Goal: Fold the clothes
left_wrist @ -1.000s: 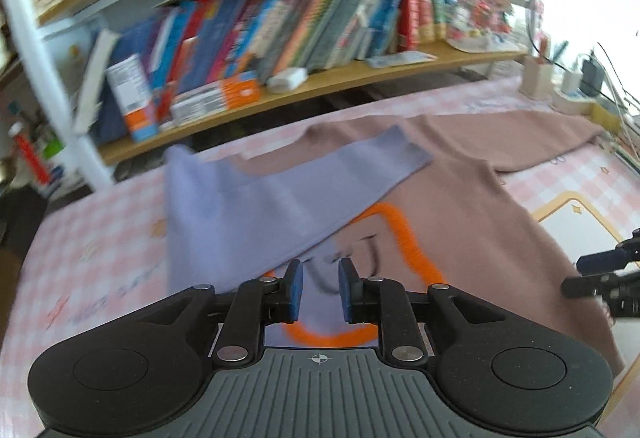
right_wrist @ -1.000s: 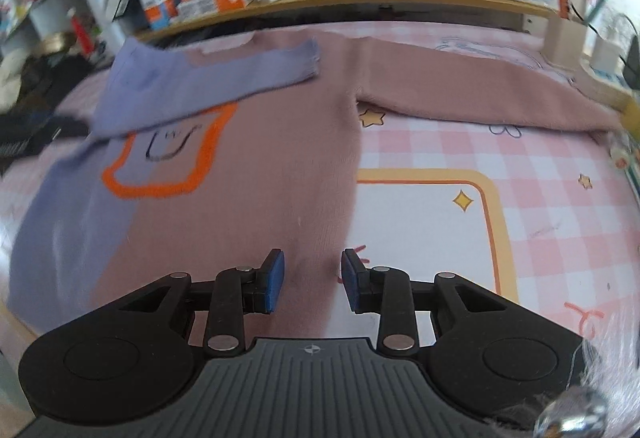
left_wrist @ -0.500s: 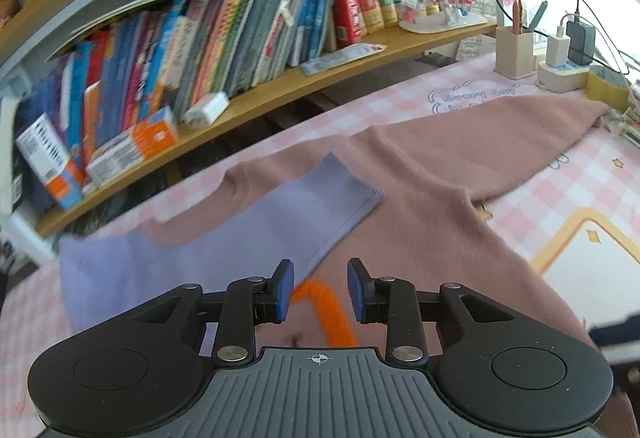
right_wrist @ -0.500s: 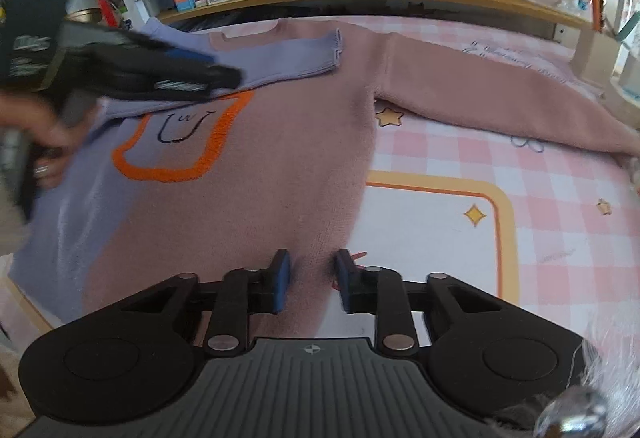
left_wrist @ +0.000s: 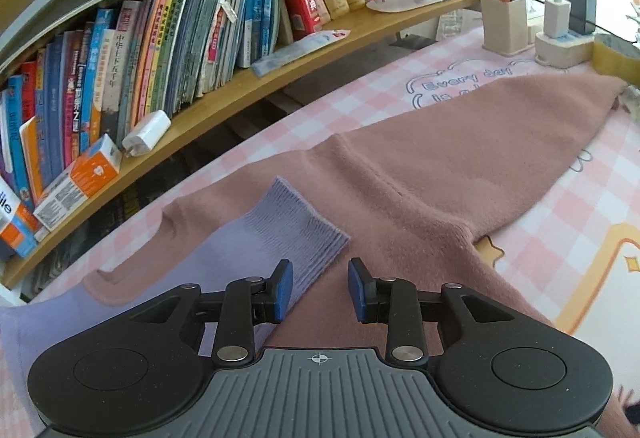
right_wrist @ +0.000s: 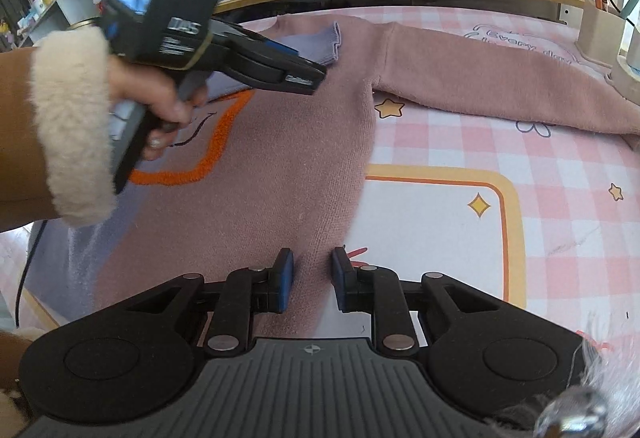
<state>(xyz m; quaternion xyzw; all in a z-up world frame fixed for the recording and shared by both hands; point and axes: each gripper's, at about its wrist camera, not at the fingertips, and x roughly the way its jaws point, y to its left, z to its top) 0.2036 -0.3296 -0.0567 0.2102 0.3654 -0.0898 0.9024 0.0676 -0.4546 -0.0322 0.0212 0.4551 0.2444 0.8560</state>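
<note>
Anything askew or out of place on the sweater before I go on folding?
Nothing damaged or spilled. The lilac sleeve lies folded across the dusty-pink knit sweater, while the pink sleeve is spread out flat, its cuff end reaching the beige power strip.

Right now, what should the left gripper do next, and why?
Probably move on to the pink sleeve, which lies stretched out flat and unfolded. The purple sleeve is already folded across the sweater, and the left gripper is open and empty.
</note>
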